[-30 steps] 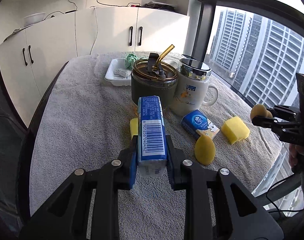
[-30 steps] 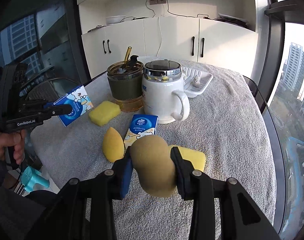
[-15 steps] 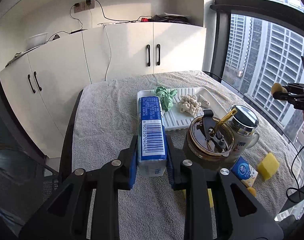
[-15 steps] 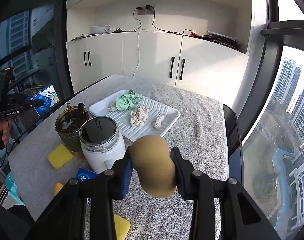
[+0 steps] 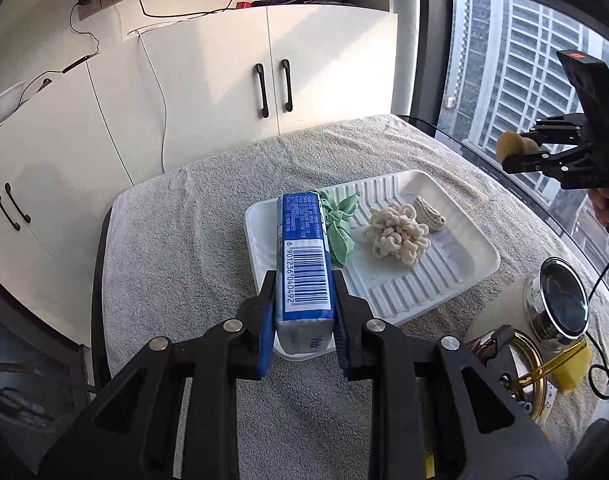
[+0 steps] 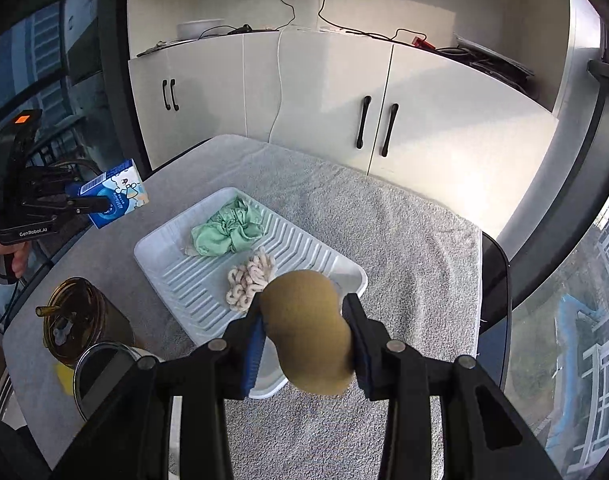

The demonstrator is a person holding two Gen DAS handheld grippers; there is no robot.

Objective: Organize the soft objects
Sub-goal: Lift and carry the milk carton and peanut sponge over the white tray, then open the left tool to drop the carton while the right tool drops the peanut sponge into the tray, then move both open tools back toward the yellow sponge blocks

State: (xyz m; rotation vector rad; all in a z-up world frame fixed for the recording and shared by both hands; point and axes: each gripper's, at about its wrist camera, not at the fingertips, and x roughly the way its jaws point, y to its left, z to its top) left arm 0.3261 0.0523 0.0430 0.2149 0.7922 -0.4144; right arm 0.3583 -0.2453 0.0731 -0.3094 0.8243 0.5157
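My left gripper [image 5: 303, 316] is shut on a blue tissue pack [image 5: 302, 264] and holds it in the air above the near left corner of a white ribbed tray [image 5: 416, 296]. My right gripper [image 6: 308, 332] is shut on a tan gourd-shaped sponge [image 6: 308, 332], held above the tray's near right end [image 6: 192, 280]. In the tray lie a green scrunchie [image 6: 226, 232], a cream scrunchie [image 6: 248, 280] and a small beige piece [image 5: 428, 216]. Each gripper also shows in the other's view: the left [image 6: 100, 202], the right [image 5: 516, 150].
A grey towel [image 6: 384, 224] covers the table. A brown-lidded tumbler with a straw [image 6: 74, 316] and a chrome-lidded white mug [image 5: 560, 304] stand near the tray. A yellow sponge [image 5: 576, 368] lies by the mug. White cabinets [image 5: 224, 92] stand behind; windows flank the table.
Both grippers have moved forward and over the tray with their loads. The mug and tumbler have dropped toward the near edge of both views.
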